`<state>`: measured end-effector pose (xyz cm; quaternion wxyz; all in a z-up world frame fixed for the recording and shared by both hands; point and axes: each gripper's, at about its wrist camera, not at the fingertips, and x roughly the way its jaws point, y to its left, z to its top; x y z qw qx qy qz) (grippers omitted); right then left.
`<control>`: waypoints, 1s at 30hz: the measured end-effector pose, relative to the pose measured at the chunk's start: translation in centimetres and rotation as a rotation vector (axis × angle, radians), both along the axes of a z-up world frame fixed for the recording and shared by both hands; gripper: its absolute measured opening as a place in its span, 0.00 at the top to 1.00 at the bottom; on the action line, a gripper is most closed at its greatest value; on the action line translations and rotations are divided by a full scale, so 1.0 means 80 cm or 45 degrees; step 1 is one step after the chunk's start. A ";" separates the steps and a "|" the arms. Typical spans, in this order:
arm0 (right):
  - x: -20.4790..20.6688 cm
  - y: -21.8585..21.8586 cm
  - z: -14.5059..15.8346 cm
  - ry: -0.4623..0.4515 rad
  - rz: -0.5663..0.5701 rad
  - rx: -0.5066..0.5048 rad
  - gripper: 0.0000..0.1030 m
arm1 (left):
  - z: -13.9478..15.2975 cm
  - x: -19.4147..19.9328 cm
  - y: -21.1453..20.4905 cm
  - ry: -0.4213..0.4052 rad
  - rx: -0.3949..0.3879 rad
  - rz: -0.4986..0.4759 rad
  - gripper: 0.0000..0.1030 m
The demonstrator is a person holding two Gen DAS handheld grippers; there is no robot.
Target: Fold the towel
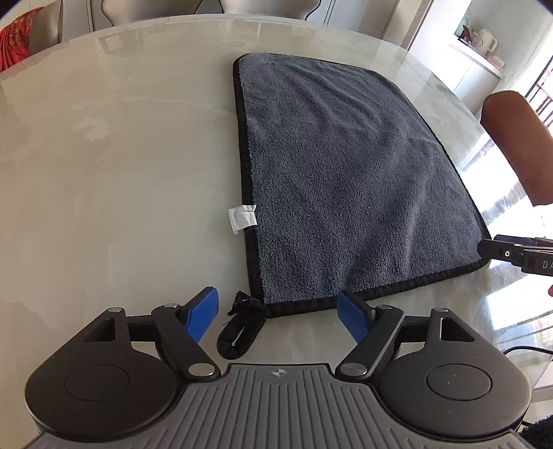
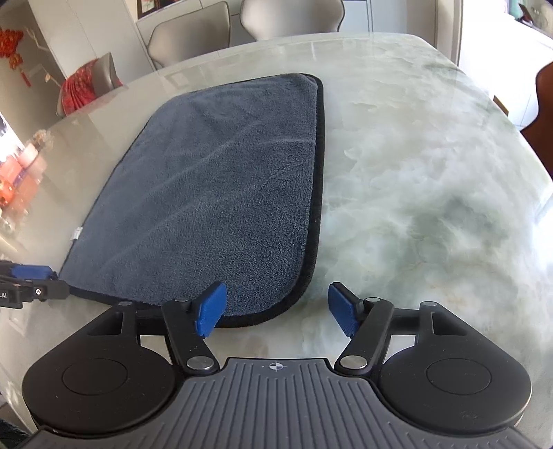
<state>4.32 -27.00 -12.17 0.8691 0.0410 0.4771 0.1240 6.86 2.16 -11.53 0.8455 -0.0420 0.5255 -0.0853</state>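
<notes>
Grey-blue terry with a black stitched border, the towel [image 1: 345, 179] lies flat and spread on the pale marble tabletop [image 1: 121, 172]. A white tag [image 1: 242, 218] sticks out from its left edge, and a black loop [image 1: 240, 328] trails off the near left corner onto the stone.

The left hand-held gripper [image 1: 278, 319] hangs over that near left corner with its blue pads [image 1: 202, 317] spread wide; the loop and corner lie between them, and neither pad presses on the cloth.

The right hand-held gripper [image 2: 276, 314] sits at the near right corner, jaws likewise apart: its left pad [image 2: 211, 309] is over the towel's border, its right one [image 2: 344, 309] over bare marble, nothing pinched.

Chairs [image 2: 290, 17] stand beyond the tabletop's far edge.
</notes>
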 end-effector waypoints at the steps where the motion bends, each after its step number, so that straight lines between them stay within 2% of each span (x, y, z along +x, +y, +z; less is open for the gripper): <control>1: -0.001 0.002 0.000 -0.009 0.005 -0.014 0.41 | 0.000 -0.001 0.000 -0.001 -0.003 0.008 0.24; 2: -0.002 0.003 0.000 -0.015 0.008 -0.030 0.55 | 0.000 -0.002 0.001 -0.003 -0.008 0.018 0.25; 3: -0.003 0.005 0.000 -0.023 0.022 -0.049 0.61 | 0.000 -0.003 0.001 -0.005 -0.011 0.024 0.25; 9: -0.003 -0.001 0.000 -0.007 0.053 -0.008 0.87 | 0.002 -0.007 -0.001 -0.001 0.001 0.021 0.39; 13: -0.005 0.002 -0.001 -0.017 0.077 -0.016 0.91 | 0.003 -0.009 -0.005 -0.004 0.015 0.018 0.44; 15: -0.005 -0.001 0.001 -0.030 0.063 0.006 0.95 | 0.004 -0.010 -0.006 -0.015 0.045 0.011 0.59; 16: -0.006 -0.002 0.003 -0.036 0.055 0.021 0.95 | 0.004 -0.009 -0.005 -0.014 0.037 0.011 0.77; 17: -0.006 -0.004 0.004 -0.040 0.050 0.034 0.95 | 0.004 -0.009 -0.004 -0.010 0.022 0.012 0.83; 20: -0.007 -0.008 0.007 -0.044 0.045 0.060 0.95 | 0.002 -0.007 0.003 -0.004 -0.027 0.044 0.85; 24: -0.006 -0.016 0.016 -0.051 0.019 0.108 0.95 | 0.007 -0.009 0.004 -0.028 -0.036 0.044 0.90; 26: -0.006 -0.021 0.022 -0.059 0.007 0.127 0.95 | 0.010 -0.008 0.006 -0.037 -0.039 0.053 1.00; 30: -0.005 -0.028 0.032 -0.071 -0.015 0.183 0.95 | 0.019 -0.007 0.013 -0.065 -0.052 0.072 1.00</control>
